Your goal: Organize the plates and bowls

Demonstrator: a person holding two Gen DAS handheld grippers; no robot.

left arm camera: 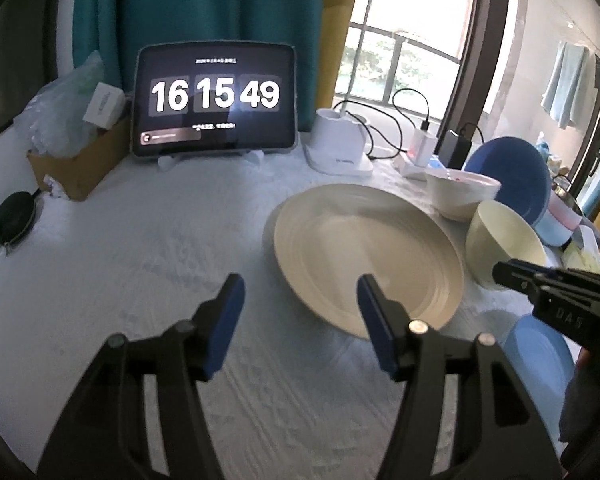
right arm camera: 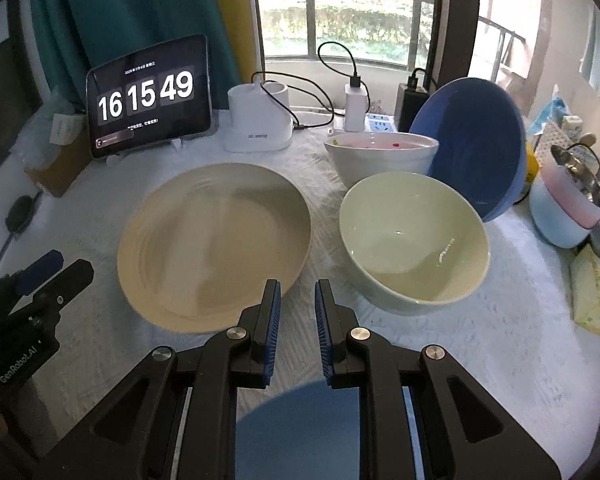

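Note:
A large cream plate (left arm camera: pixel 364 252) (right arm camera: pixel 216 244) lies on the white tablecloth. To its right stand a pale green bowl (right arm camera: pixel 414 240) (left arm camera: pixel 504 244), a white bowl (right arm camera: pixel 382 156) (left arm camera: pixel 462 194) behind it, and a dark blue bowl (right arm camera: pixel 472 148) (left arm camera: pixel 512 176) tipped on edge. A light blue plate (right arm camera: pixel 300 432) (left arm camera: pixel 540 360) lies at the near edge. My left gripper (left arm camera: pixel 300 300) is open and empty at the cream plate's near left rim. My right gripper (right arm camera: pixel 297 308) hovers over the light blue plate, its jaws a narrow gap apart with nothing between them.
A tablet clock (left arm camera: pixel 216 100) stands at the back, with a cardboard box (left arm camera: pixel 76 164) to its left. A white lamp base (right arm camera: pixel 260 124), chargers and cables sit behind the bowls. Stacked pastel bowls (right arm camera: pixel 564 216) and a yellow sponge (right arm camera: pixel 596 296) are at the far right.

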